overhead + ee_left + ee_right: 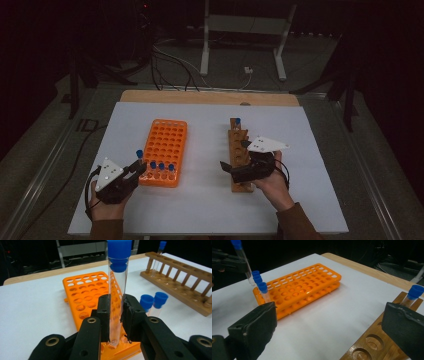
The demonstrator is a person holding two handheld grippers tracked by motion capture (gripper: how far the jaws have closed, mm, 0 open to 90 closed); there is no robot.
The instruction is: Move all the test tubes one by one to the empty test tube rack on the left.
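My left gripper [136, 167] [116, 312] is shut on a clear test tube [117, 290] with a blue cap [139, 153], held upright. The tube's lower end is over the near left corner of the orange rack [167, 145] [85, 290]; I cannot tell if it touches. Three blue-capped tubes [161, 166] [260, 287] stand in the rack's near row. My right gripper [234, 156] [329, 322] stands open, nothing between its jaws, over the near part of the wooden rack [239, 150] [372, 340]. One capped tube [237, 121] [414, 293] stands at that rack's far end.
Both racks lie on a white sheet [210, 200] over a wooden table. A strip of bare white surface runs between the racks. The sheet's near edge lies just behind both hands. Cables and a white stand's legs [205, 55] are on the floor beyond the table.
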